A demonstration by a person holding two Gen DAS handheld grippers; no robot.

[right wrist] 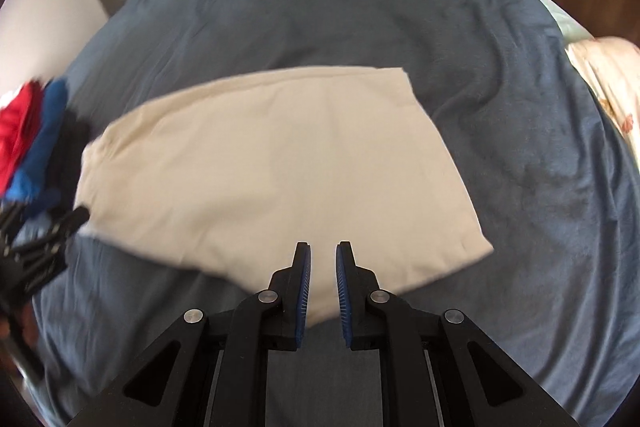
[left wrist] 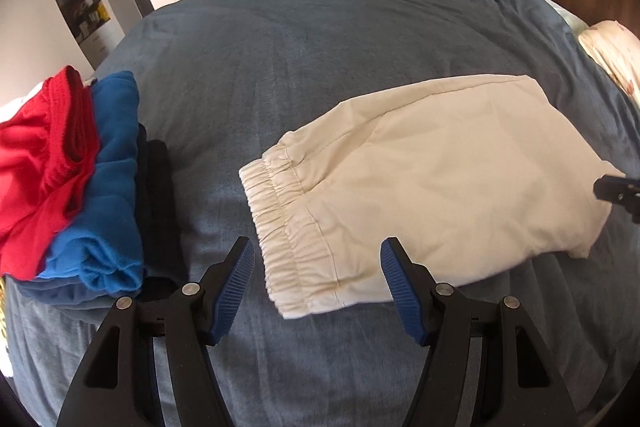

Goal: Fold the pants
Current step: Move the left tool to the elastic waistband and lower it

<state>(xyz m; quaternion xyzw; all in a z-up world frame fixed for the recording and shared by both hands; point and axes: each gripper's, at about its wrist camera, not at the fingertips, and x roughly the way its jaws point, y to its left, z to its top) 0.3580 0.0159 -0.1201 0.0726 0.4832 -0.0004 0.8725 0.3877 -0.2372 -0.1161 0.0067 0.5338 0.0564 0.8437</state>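
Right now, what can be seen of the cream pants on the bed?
The cream pants lie folded into a compact, flat, roughly rectangular bundle on the blue-grey bedspread. The fabric looks like soft woven cotton, lightly creased. A gathered elastic waistband forms the end nearest the left claw. Neither claw touches them; both are empty.

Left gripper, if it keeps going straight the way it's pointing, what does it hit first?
Probably the elastic waistband of the cream pants, lying just ahead between the open left gripper fingers; depth is uncertain.
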